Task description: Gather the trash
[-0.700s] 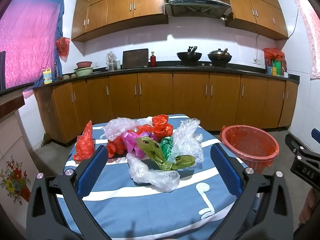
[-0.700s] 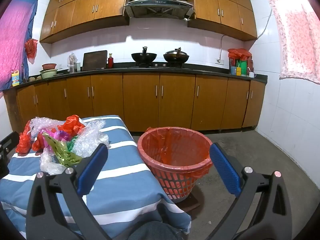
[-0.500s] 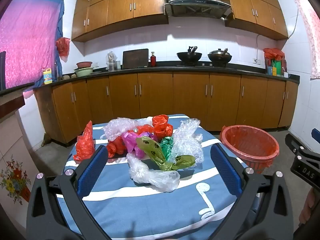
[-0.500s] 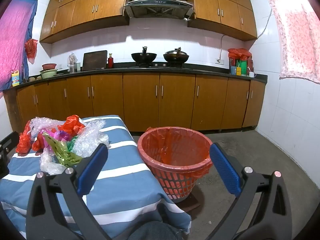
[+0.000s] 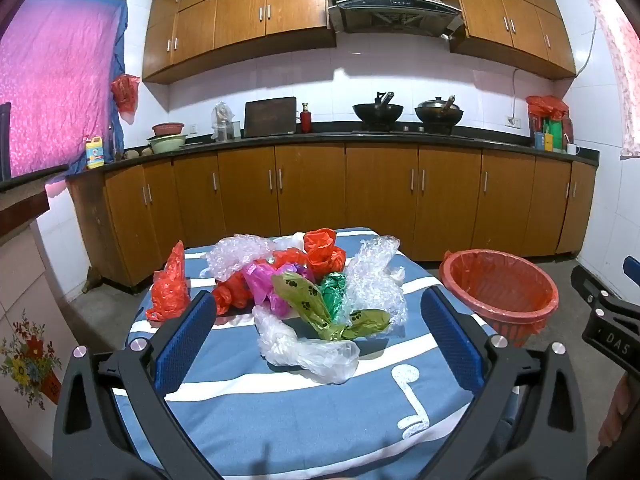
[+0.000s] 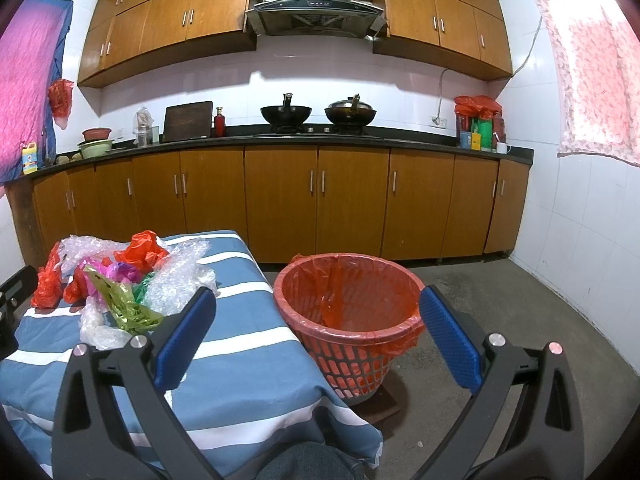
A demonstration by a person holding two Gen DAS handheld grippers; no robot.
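Observation:
A heap of crumpled plastic bags (image 5: 296, 280) lies on the blue striped table (image 5: 280, 412): red, pink, green, olive with paw prints, clear bubble wrap. A clear bag (image 5: 308, 350) lies nearest me. My left gripper (image 5: 318, 340) is open and empty, held just short of the heap. The heap also shows at the left in the right wrist view (image 6: 120, 280). A red basket lined with a red bag (image 6: 348, 316) stands on the floor right of the table. My right gripper (image 6: 316, 336) is open and empty, facing the basket from above the table's edge.
Wooden kitchen cabinets (image 5: 312, 192) and a dark counter (image 5: 440, 138) with woks run along the far wall. Bare concrete floor (image 6: 500, 320) lies right of the basket. A red bag (image 5: 170, 288) stands apart at the heap's left. The right gripper's body (image 5: 608, 320) shows at the right edge.

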